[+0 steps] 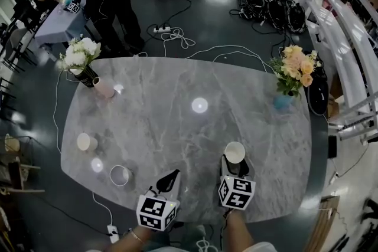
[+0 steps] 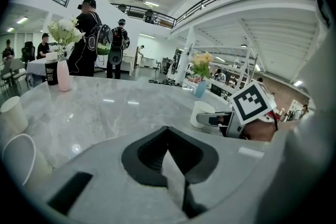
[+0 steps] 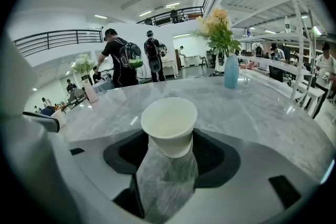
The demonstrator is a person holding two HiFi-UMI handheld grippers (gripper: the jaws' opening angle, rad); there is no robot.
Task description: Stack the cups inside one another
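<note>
Right hand-held gripper (image 1: 234, 163) wide around a cup, left one closed and empty.
My right jaws stand wide on either side of the white paper cup (image 3: 169, 124), which sits upright on the grey marble bench (image 1: 177, 97) near my edge. My left hand-held gripper (image 1: 170, 177) hovers just beside it, jaws together on nothing. Over at the left end, well apart, a second cup (image 1: 87, 141) stands upright and a third cup (image 1: 120, 175) shows its mouth sideways.

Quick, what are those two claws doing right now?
Left gripper: closed, empty.
Right gripper: open, white cup between its jaws.
</note>
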